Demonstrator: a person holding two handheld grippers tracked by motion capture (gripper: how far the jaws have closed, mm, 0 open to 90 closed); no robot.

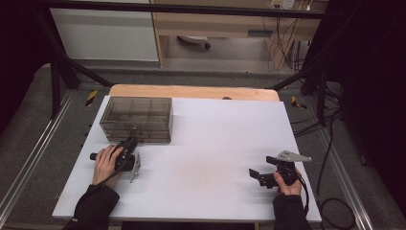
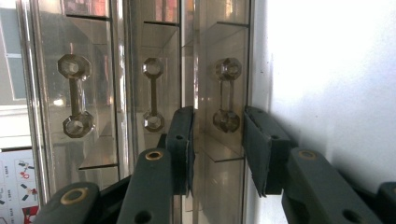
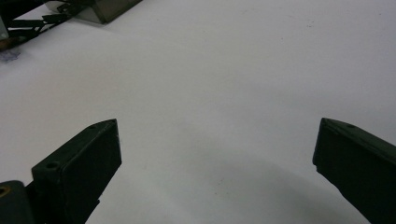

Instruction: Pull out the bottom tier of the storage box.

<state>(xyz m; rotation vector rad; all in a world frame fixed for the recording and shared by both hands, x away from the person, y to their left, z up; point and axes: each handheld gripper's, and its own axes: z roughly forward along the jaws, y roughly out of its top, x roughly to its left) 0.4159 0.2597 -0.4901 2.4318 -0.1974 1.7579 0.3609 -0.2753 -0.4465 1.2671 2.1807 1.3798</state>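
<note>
Straddling the drawer handle (image 2: 227, 95), left gripper (image 2: 217, 149) seemingly untouching.

In my left gripper view the drawer box (image 2: 140, 93) is cut off at the top, left and bottom edges, and my left gripper (image 2: 217, 140) covers the lowest handle's (image 2: 227, 93) bottom end. In my right gripper view, the box corner (image 3: 105, 9) leaves at the top.

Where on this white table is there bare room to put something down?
The widest bare patch is mid-board, between the left gripper and the right gripper, and the strip right of the clear drawer box. It is crowded at the box's front, where the left fingers flank a drawer handle.
</note>
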